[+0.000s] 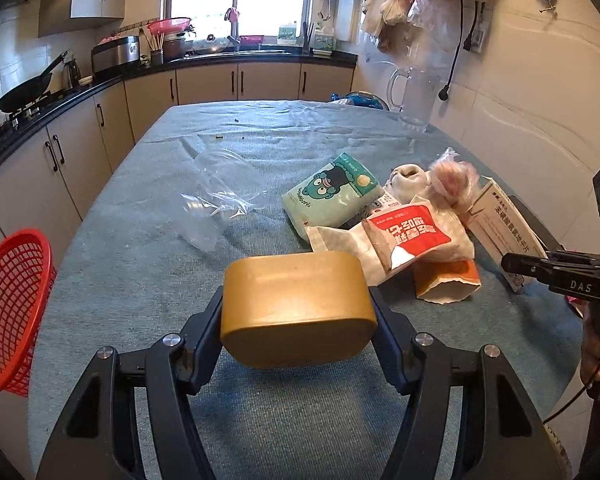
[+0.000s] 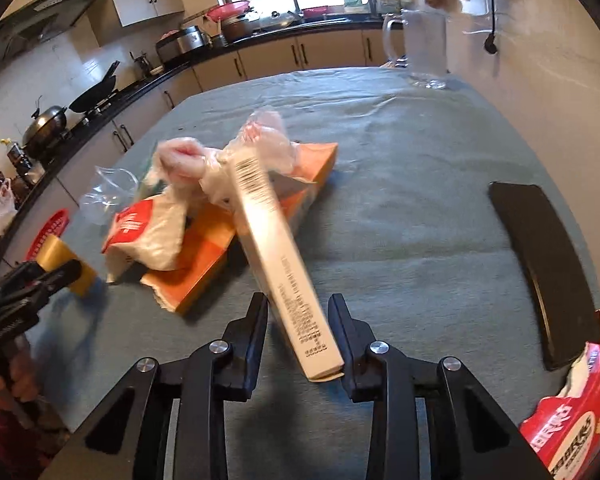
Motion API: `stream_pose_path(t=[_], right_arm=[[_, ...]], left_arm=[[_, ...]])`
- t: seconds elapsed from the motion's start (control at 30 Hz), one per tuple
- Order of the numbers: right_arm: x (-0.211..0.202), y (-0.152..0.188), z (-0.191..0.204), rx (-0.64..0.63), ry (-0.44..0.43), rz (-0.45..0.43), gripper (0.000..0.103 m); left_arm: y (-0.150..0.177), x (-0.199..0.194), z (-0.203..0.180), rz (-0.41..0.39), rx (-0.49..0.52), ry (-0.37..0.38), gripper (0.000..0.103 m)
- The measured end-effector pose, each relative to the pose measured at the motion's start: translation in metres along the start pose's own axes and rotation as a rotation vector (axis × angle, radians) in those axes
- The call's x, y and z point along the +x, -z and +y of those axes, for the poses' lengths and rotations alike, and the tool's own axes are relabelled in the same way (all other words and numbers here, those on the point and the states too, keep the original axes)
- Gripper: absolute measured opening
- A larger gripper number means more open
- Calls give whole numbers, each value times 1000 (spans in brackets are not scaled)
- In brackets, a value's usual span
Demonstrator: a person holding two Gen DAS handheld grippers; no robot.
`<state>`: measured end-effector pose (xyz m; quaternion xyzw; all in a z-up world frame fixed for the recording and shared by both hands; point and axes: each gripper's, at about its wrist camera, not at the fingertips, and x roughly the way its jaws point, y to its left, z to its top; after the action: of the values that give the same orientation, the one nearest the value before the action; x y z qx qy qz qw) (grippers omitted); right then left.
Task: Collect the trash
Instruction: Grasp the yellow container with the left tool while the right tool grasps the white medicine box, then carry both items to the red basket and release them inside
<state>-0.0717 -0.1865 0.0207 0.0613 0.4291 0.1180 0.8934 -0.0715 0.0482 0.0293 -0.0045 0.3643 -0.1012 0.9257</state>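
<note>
My left gripper [image 1: 298,308] is shut on a tan rounded box [image 1: 296,304] held just above the teal tablecloth [image 1: 140,264]. Ahead lie a clear plastic cup and wrap [image 1: 220,196], a mint snack packet [image 1: 332,192], a red-and-white paper bag [image 1: 408,240], an orange bag [image 1: 448,280] and a crumpled plastic bag [image 1: 448,180]. My right gripper [image 2: 298,304] stands around the near end of a long white carton [image 2: 276,256], which lies tilted against the orange bag [image 2: 220,248]. There is a gap between the fingers and the carton. The right gripper also shows at the left wrist view's right edge [image 1: 540,268].
A red mesh basket [image 1: 12,312] hangs off the table's left edge. A glass pitcher [image 1: 416,96] stands at the far right corner. A black flat object [image 2: 540,264] and a red-and-white package [image 2: 572,412] lie near the right edge. Kitchen counters run along the left and back.
</note>
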Motion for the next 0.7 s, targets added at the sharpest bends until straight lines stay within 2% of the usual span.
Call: stream_pose_path(t=[0.07,0.23,0.43,0.53,0.7], right_arm=[[-3,1,-1,0,-12,-3,15],[-18,4,1,1,-22,-40,15],[-48,2,11,17,-59,-124,15],[-59,-2,25,11,-112,-151,15],[-55,-11,70,-42,-234,-140,15]], left_arm=[[2,-2,-1,-7,7,0,65],[2,-7,-2,-21,12,16,65],[-5,-21,2,-56,2,26,65],[-10,-32,7,-79,-11,32,65],[-15,-52,24,-110,-34,14,65]])
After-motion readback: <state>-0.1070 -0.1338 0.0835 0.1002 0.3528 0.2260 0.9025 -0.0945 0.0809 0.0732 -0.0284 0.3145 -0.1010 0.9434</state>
